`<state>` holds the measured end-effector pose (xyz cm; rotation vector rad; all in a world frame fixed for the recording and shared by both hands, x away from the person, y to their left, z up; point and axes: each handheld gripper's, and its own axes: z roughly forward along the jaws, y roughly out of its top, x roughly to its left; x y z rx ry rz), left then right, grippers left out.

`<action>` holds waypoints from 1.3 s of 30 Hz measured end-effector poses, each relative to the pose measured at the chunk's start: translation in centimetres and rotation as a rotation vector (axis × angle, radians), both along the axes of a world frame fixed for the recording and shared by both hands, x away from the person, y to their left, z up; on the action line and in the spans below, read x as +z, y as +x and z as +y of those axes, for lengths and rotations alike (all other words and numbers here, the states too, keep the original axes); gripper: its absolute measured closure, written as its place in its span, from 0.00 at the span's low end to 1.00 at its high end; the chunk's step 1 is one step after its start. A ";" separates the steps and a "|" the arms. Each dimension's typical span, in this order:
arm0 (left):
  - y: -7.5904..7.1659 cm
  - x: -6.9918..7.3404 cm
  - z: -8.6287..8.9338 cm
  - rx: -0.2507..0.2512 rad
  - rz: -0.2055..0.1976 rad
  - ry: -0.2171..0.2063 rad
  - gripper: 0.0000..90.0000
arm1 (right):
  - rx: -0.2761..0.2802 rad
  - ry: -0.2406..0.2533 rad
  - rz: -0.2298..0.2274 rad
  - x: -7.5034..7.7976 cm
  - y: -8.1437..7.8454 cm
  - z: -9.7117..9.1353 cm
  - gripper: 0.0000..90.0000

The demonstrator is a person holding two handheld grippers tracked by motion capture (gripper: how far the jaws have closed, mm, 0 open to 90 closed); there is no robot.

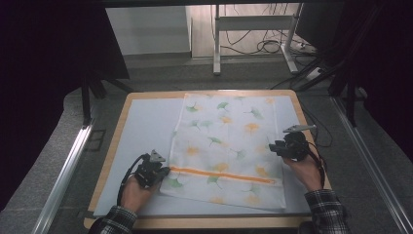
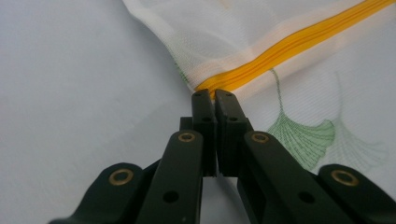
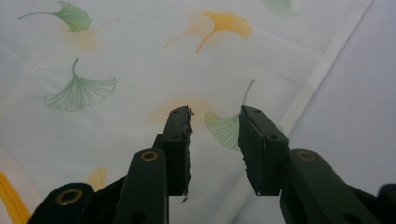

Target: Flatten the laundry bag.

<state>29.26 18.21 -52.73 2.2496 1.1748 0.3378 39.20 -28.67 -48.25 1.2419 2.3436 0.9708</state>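
We log one mesh bag (image 1: 228, 146), light and limp: left gripper (image 2: 214, 95) pinches its zipper (image 2: 289, 49) end at eight o'clock; right gripper (image 3: 215, 116) hovers parted.

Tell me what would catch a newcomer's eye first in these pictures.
First, the white mesh bag printed with green and orange ginkgo leaves, spread flat over the middle and right of the table. Next, its bright orange zipper, a stripe across the end nearest the person. The left gripper is shut at the zipper's left end, while the right gripper hangs open over the bag's right edge.
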 end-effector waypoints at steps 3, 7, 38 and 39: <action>-1.7 0.3 0.4 0.004 0.010 -0.033 0.98 | 0.013 0.004 0.001 -0.1 -0.7 -0.2 0.70; -2.4 0.1 1.1 0.034 -0.018 -0.069 0.87 | 0.021 -0.017 0.021 -0.5 -1.2 -0.4 0.69; -1.6 1.7 -3.0 -0.137 -0.131 -0.147 0.45 | 0.127 -0.010 0.046 -0.8 -8.7 -2.9 0.59; -1.6 1.7 -3.2 -0.140 -0.134 -0.145 0.46 | 0.131 -0.019 0.050 -0.9 -8.9 -2.8 0.59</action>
